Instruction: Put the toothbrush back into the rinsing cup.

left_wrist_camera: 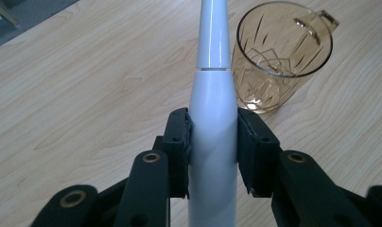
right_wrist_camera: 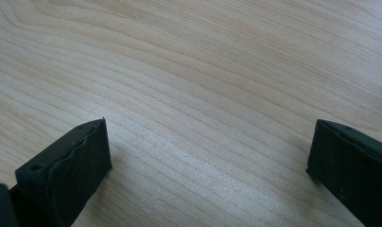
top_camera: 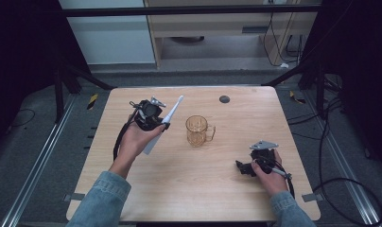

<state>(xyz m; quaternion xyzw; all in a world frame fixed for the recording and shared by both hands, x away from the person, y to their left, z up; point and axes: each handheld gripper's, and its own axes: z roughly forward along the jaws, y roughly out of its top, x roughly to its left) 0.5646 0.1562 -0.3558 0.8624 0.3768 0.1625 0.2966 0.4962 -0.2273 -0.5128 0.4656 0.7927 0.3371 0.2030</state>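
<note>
The pick-up looks done: the left claw (top_camera: 157, 124) is clamped on a white electric toothbrush (top_camera: 163, 124) and holds it above the bench (top_camera: 194, 189), free of the wood. What is left, as I judge it, is to bring the toothbrush to the amber glass mug (top_camera: 197, 130) and put it inside — the mug stands upright in the middle of the bench and has nothing in it.

In the left claw view the two black jaws press on both sides of the thick handle of the toothbrush (left_wrist_camera: 212, 142), and the thin neck runs away from the claw, past the rim of the mug (left_wrist_camera: 279, 52), which is just to its right. The head is not over the opening yet.

The right claw (top_camera: 249, 169) rests low near the right front of the bench — its jaws stand wide apart with only bare wood between them.
</note>
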